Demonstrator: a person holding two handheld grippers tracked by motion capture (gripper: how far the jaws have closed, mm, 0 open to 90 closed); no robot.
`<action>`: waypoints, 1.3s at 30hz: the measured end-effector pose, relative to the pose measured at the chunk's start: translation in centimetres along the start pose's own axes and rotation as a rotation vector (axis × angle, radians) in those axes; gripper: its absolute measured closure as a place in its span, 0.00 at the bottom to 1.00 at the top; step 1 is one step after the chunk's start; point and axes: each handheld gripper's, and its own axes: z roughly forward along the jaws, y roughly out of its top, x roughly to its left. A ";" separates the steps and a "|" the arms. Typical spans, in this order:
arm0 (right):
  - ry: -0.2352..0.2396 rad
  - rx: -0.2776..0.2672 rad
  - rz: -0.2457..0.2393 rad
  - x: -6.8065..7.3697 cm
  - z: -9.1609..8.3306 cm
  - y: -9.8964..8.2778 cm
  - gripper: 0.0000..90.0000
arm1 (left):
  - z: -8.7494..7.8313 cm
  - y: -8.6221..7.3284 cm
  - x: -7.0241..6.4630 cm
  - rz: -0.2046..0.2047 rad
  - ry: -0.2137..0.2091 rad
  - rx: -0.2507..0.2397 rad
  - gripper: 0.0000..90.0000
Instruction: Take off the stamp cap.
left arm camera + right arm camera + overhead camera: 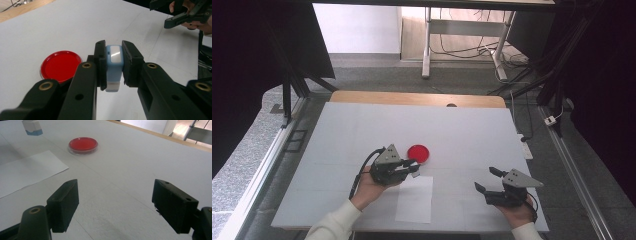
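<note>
1 blue-white block (114,67) clamped in left hand-held gripper (114,66), long axis along jaws; right hand-held gripper (115,205) wide open, empty.

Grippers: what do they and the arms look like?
Both the left gripper and the right gripper are black with two blocky fingers, brass-ringed pivot holes and a grey three-cornered top plate. A black cable trails from the left one. Sleeves are cream-white.

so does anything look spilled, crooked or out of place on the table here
Nothing stands out. The red dish sits flat with no spill around it, and the white paper sheet lies flat beside it. The left gripper is shut on a small blue and white block; the right gripper is open.
</note>
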 end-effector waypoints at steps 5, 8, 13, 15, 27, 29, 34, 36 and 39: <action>-0.006 -0.006 0.004 0.6 0.2 0.4 0.23 | 0.1 -0.1 0.2 -0.015 -0.009 -0.004 0.83; -0.013 -0.006 -0.001 1.0 0.3 0.5 0.23 | 0.2 -0.2 0.3 -0.020 -0.013 -0.005 0.83; -0.024 -0.025 -0.011 1.6 0.4 0.4 0.23 | 0.3 -0.3 0.5 -0.024 -0.005 -0.002 0.83; -0.022 -0.030 -0.016 1.8 0.4 0.5 0.23 | 0.2 -0.3 0.6 -0.026 -0.007 -0.002 0.83; -0.022 -0.015 -0.031 3.2 1.1 1.2 0.26 | 0.2 -0.2 0.3 -0.029 -0.010 -0.006 0.83; -0.019 -0.014 -0.035 3.4 1.3 1.4 0.26 | 0.1 -0.3 0.3 -0.030 -0.006 -0.007 0.83; -0.002 -0.003 -0.043 4.3 1.9 1.7 0.26 | 0.0 -0.3 0.4 -0.038 -0.006 -0.011 0.83; 0.008 -0.001 -0.048 4.7 2.2 1.9 0.26 | 0.0 -0.3 0.4 -0.038 -0.008 -0.012 0.83; 0.027 0.002 -0.058 5.4 2.8 2.2 0.26 | 0.0 -0.3 0.4 -0.038 -0.009 -0.009 0.83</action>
